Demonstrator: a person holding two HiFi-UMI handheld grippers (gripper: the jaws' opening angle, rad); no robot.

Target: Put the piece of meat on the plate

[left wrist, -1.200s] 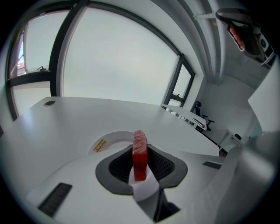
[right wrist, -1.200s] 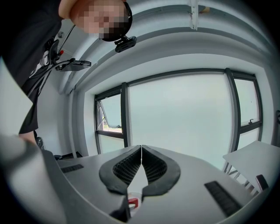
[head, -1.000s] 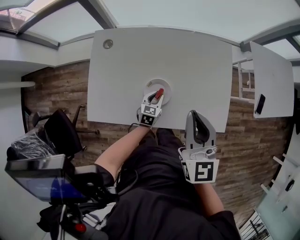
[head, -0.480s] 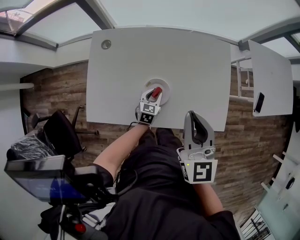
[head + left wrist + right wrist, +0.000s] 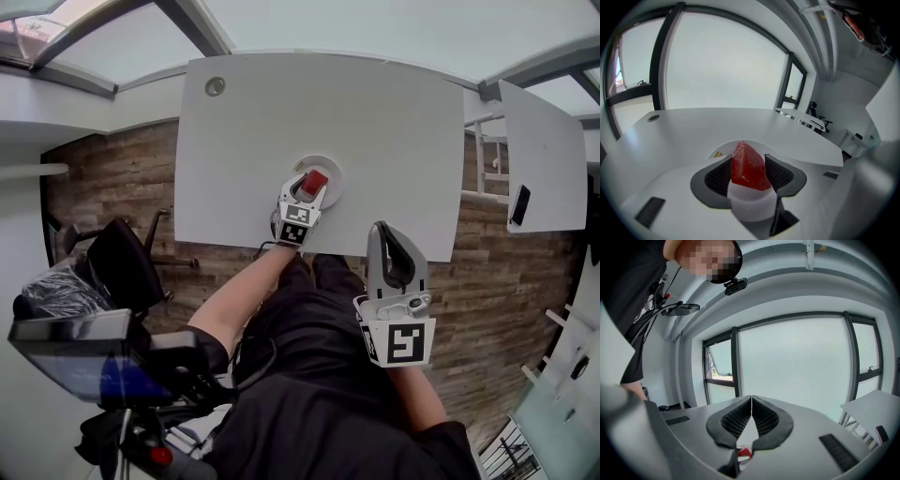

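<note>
Meat (image 5: 747, 165) between left gripper (image 5: 310, 188) jaws, which are opening over plate (image 5: 331, 170) on white table (image 5: 375, 112); right gripper (image 5: 751, 401) jaws pressed together, empty.

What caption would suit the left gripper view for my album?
Left hand-held gripper, jaws opening, with the red piece of meat between them over the white plate.

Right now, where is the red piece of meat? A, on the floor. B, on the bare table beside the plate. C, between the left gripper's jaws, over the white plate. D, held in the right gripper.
C: the piece of meat sits between the jaws of the left gripper, which are opening, directly over the plate.
</note>
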